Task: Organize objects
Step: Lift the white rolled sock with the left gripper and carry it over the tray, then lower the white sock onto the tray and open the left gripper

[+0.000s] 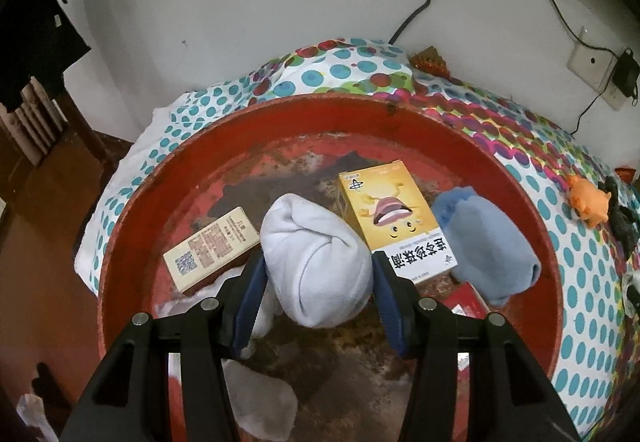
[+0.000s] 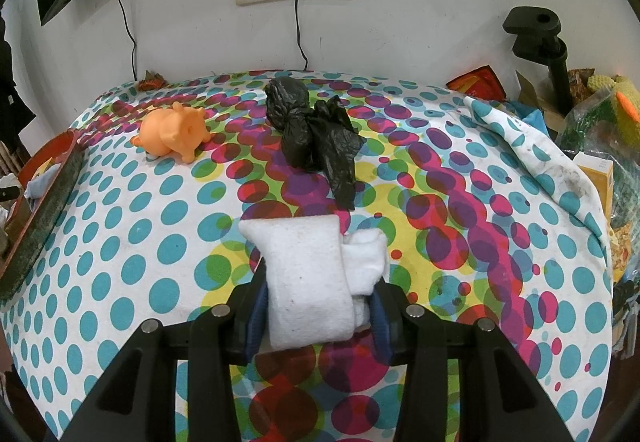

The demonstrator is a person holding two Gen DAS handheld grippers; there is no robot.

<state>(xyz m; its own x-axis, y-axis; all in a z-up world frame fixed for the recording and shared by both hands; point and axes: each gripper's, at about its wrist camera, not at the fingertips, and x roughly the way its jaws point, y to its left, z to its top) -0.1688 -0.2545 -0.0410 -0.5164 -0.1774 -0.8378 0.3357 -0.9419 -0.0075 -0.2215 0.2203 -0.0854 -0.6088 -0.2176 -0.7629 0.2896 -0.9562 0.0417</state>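
Note:
My left gripper (image 1: 318, 260) is shut on a rolled white sock (image 1: 316, 262) and holds it over the round red tray (image 1: 280, 110). In the tray lie a yellow box with a cartoon face (image 1: 394, 220), a beige box with a QR code (image 1: 212, 252), a blue-grey sock roll (image 1: 486, 246) and a small red packet (image 1: 466, 300). My right gripper (image 2: 318, 282) is shut on a folded white sock (image 2: 308, 282) just above the dotted tablecloth (image 2: 160, 242).
An orange toy pig (image 2: 174, 132) and a crumpled black plastic bag (image 2: 312, 130) lie on the cloth beyond the right gripper. The red tray's edge (image 2: 44, 178) is at the left. Cluttered bags and a black clamp stand (image 2: 548, 54) are at the right. Wall sockets and cables are behind.

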